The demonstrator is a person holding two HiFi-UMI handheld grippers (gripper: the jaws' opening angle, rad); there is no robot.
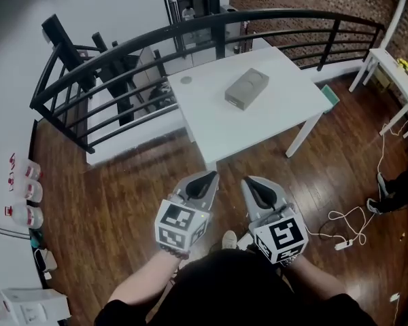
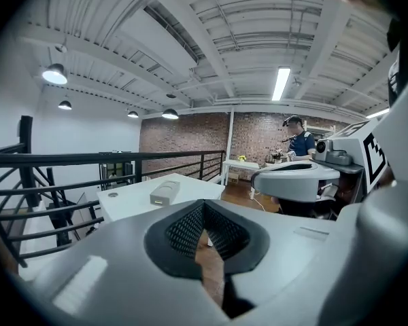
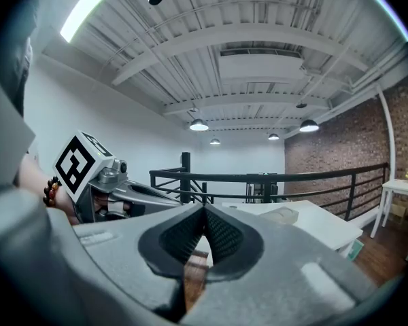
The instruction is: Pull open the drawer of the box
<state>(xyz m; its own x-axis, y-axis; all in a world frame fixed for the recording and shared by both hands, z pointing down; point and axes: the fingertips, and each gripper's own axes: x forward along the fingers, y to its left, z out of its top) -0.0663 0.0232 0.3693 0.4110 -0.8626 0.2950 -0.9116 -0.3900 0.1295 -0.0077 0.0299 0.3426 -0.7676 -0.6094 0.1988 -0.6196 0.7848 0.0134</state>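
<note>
Box (image 1: 247,89) lying on the white table (image 1: 211,124), well apart from both grippers, left gripper (image 1: 210,176) jaws pressed together on nothing, right gripper (image 1: 247,180) jaws closed and empty too

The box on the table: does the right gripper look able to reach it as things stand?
Probably not: the right gripper hangs short of the table, the box farther on. Nothing blocks the way.
</note>
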